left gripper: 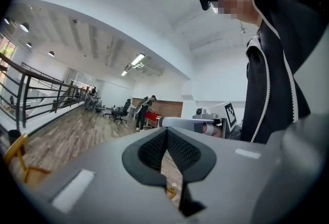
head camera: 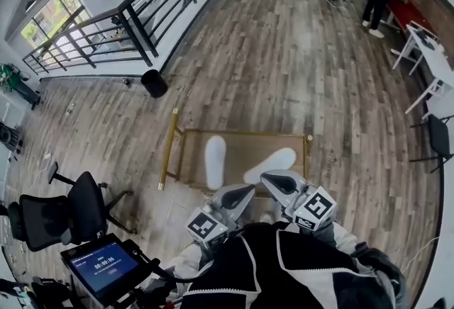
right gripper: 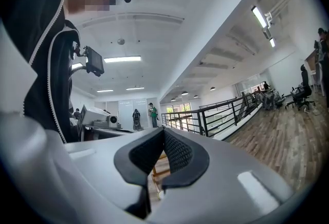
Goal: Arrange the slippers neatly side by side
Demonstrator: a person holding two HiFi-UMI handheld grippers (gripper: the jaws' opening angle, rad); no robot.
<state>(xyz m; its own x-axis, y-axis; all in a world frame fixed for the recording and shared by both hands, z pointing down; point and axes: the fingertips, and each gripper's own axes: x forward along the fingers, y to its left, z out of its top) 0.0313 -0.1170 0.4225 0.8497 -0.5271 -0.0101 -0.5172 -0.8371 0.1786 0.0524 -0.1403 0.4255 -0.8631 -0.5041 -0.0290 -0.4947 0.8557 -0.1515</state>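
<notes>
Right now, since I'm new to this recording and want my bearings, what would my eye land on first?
Two white shapes stand out mid-floor: the left slipper lies straight and the right slipper slants away from it, both on a low gold-framed rack on the wood floor. Just below them in the head view, the left gripper and right gripper are held near the person's body, both shut and empty.

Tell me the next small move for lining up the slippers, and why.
Probably open the right gripper and bring it down toward the slanted slipper. Both it and the left gripper are shut and empty, and that slipper lies at an angle to the straight slipper beside it, so it is likely the one to turn.
</notes>
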